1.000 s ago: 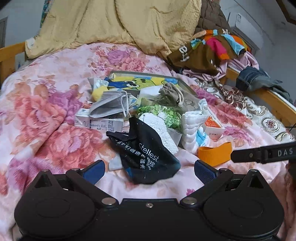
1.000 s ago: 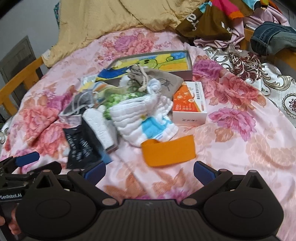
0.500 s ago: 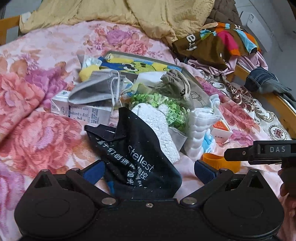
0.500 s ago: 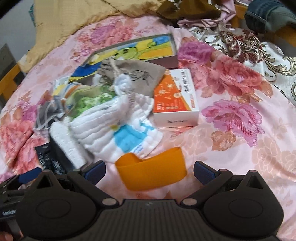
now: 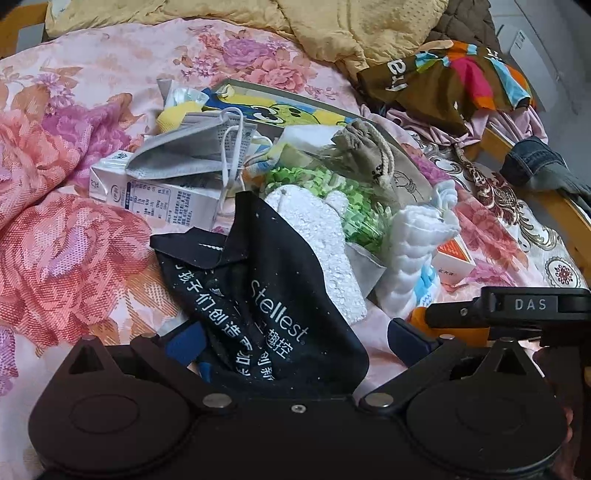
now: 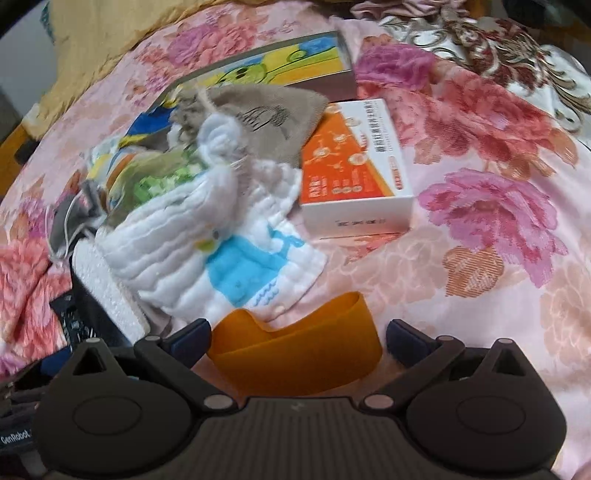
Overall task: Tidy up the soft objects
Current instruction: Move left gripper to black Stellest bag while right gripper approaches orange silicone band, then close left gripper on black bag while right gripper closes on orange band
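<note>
A pile of soft things lies on the floral bedspread [image 5: 74,258]. My left gripper [image 5: 295,341] is open, its blue fingers on either side of a black cloth [image 5: 266,306] printed "stellest". My right gripper [image 6: 297,338] is open around an orange elastic band [image 6: 295,360], which also peeks out in the left wrist view [image 5: 417,317]. Behind lie a white cloth with a blue print [image 6: 207,251], a white fluffy cloth [image 5: 314,236], a grey face mask [image 5: 192,151], a tan drawstring pouch [image 5: 373,155] and a bag of green pieces [image 5: 340,199].
An orange and white box [image 6: 358,170] lies right of the pile, a white carton [image 5: 155,195] left of it, a cartoon picture box [image 6: 273,66] behind. A yellow blanket [image 5: 332,26], clothes [image 5: 450,81] and jeans [image 5: 535,166] lie at the far bed edge.
Both grippers have moved forward and down: the black cloth now sits between the left fingers and the orange band between the right fingers. Both stay open.
</note>
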Motion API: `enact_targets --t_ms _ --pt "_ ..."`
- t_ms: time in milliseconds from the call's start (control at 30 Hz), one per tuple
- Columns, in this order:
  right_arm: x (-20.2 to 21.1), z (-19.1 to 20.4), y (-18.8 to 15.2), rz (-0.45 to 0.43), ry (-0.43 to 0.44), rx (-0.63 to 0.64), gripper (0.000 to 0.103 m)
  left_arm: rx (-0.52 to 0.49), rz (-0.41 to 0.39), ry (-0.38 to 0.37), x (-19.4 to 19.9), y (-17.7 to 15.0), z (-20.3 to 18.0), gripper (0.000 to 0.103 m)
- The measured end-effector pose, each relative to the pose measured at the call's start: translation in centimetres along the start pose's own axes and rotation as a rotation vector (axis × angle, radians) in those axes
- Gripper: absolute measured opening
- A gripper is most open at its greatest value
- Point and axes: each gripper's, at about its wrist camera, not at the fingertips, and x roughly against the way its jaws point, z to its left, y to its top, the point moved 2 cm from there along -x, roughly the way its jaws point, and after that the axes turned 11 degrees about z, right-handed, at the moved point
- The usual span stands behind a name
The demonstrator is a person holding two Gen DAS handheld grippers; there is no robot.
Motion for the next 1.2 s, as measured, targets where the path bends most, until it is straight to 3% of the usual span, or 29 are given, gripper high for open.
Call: enact_targets --t_ms 133,333,433,533,667,867,1067,1200 --pt "-0.1 1.4 -0.5 0.017 -0.018 0.073 0.103 -0.011 0.008 -0.011 -0.1 -0.3 -0.2 0.099" --pt "-0.2 2.6 -1.0 0.032 -0.01 0.144 0.102 -0.015 0.011 -0.002 -0.1 -0.7 -0.2 0.086" --pt "0.0 2.8 -1.2 0.025 -0.005 0.158 0.095 -0.005 0.011 -0.005 0.0 -0.8 -0.1 0.08" --pt "0.3 2.7 -1.2 0.013 -0.001 0.152 0.089 0.006 0.011 0.0 0.1 -1.0 -0.1 0.069" --pt "0.7 2.3 -1.0 -0.008 0.018 0.124 0.081 0.024 0.009 0.012 0.1 -1.1 -0.1 0.036" --pt "0.8 0.9 -0.4 -0.04 0.073 0.041 0.076 0.063 0.003 -0.007 0.3 -1.4 0.1 0.011" --pt "0.8 -0.7 0.0 -0.064 0.158 -0.047 0.07 0.039 -0.03 -0.02 1.2 -2.2 -1.1 0.004" --pt "0.7 -0.9 0.0 -0.07 0.162 -0.055 0.059 0.006 -0.055 -0.027 2.2 -3.0 -2.1 0.003"
